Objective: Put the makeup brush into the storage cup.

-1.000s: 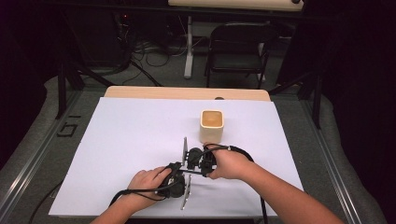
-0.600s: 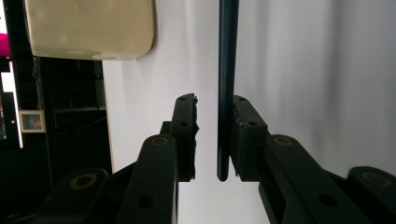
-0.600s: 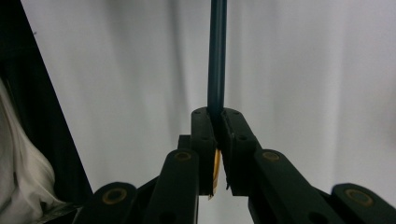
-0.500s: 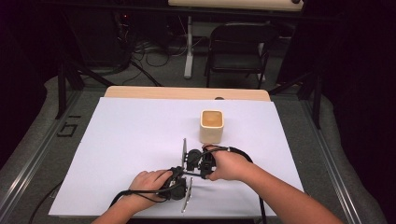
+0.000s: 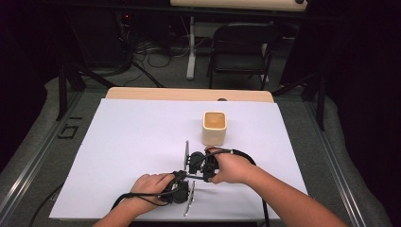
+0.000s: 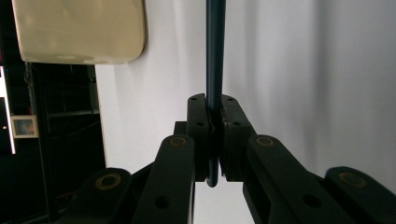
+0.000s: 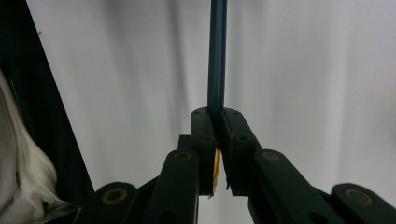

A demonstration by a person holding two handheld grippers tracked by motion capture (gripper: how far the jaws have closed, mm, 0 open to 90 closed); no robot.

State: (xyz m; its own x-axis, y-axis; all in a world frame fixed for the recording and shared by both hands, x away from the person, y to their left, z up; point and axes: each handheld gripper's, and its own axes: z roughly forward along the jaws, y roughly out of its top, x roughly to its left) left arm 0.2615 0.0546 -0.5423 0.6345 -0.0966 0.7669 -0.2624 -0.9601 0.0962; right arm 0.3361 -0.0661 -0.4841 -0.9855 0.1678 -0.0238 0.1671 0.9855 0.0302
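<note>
Left gripper view: your left gripper clamps a thin dark rod running straight ahead along its jaws; your right gripper pinches one likewise.

we see a smooth, matt white sheet that looks like paper over a pale wooden table, and on it a cream square cup with a soft satin sheen, likely ceramic or plastic. the left gripper and the right gripper look like matt black plastic with brass-coloured rivets, each clamping a thin, smooth dark teal rod with a slight gloss. beyond the table lie a grey carpet-like floor and a black metal-framed chair.
</note>
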